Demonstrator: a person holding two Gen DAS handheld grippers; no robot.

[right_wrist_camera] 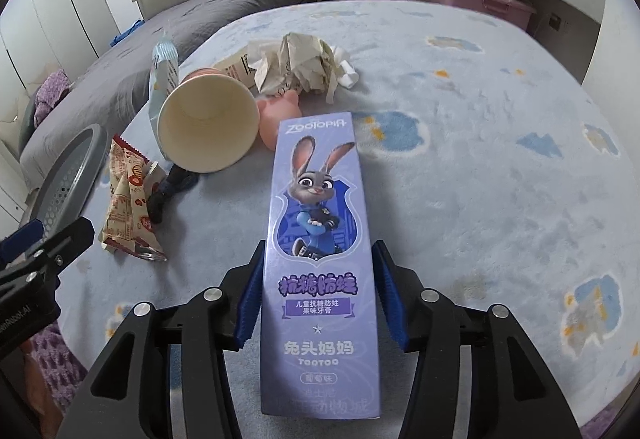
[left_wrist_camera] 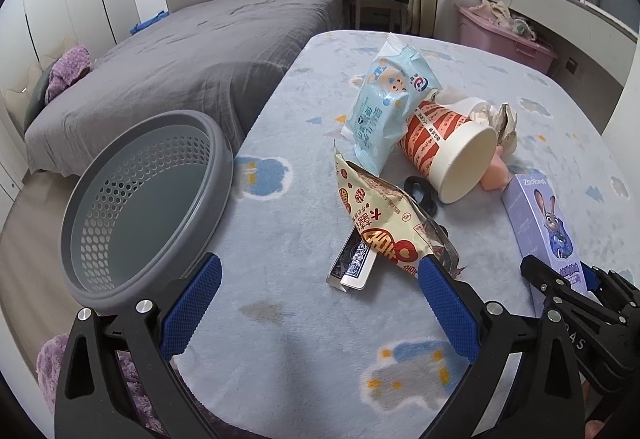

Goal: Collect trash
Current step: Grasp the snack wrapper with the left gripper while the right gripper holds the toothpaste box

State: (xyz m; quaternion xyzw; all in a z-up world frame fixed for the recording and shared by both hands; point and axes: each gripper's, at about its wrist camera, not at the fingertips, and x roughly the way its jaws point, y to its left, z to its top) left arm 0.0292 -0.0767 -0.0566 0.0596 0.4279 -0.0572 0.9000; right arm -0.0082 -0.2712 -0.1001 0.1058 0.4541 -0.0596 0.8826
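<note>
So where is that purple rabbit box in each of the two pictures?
Left wrist view: the purple box lies at the right edge, on the table, running down to the right gripper.
Right wrist view: it fills the bottom centre, lying between that gripper's blue pads.
Shared landmark: the tipped paper cup, just beyond the box's far end.

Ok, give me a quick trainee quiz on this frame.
1. True or false: the cup stands upright.
2. What lies between the right gripper fingers? A wrapper; B box; C cup.
3. Is the left gripper open or shut?
Key: 1 false, it lies on its side; 2 B; 3 open, with nothing between its fingers.
</note>
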